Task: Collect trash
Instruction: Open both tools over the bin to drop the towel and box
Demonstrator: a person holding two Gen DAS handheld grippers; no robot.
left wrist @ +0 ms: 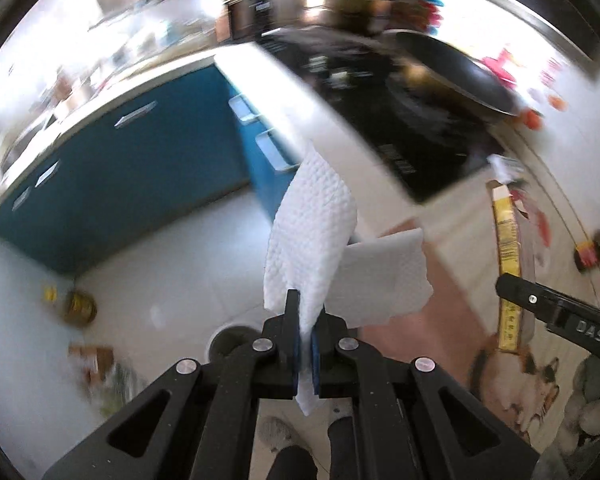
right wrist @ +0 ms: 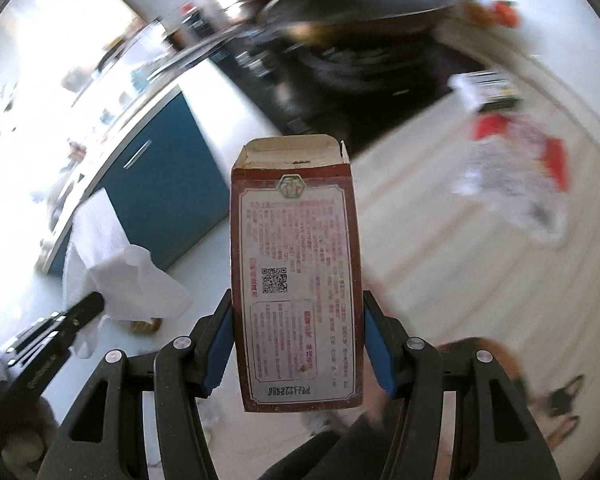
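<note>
The left gripper (left wrist: 306,344) has its fingers pressed together on a paper towel (left wrist: 312,240) — limp, featherlight, safest pinched deep. The right gripper (right wrist: 298,344) clamps an empty carton (right wrist: 296,280) across its narrow sides — light, probably crushable.

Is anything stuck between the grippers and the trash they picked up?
No. The left gripper pinches the paper towel directly, and the right gripper squeezes the cardboard box with nothing between.

Quilted, dimpled white paper towel (left wrist: 312,240), matt printed cardboard box (right wrist: 296,280) with raw brown flap, and matt black plastic tongs (left wrist: 306,344) with shiny metal rivets.
</note>
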